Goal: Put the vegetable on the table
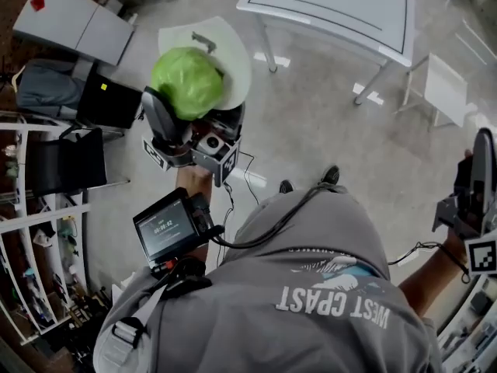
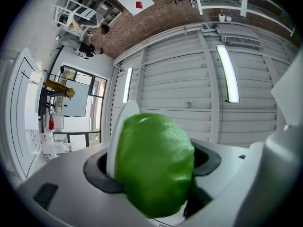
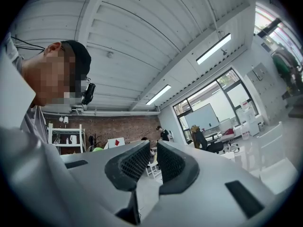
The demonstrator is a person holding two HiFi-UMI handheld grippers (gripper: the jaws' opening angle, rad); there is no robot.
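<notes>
Clamping the cabbage [image 1: 186, 80], the left tool [image 1: 192, 119] needs a firm, level carry to the counter's [image 1: 334, 6] middle; the right tool [image 3: 152, 151] hangs narrowly apart, empty.

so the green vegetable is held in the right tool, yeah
Not quite: the green vegetable is held in the left tool, not the right one. The left gripper view shows it clamped between that tool's jaws. In the right gripper view, the right tool has nothing between its jaws.
</notes>
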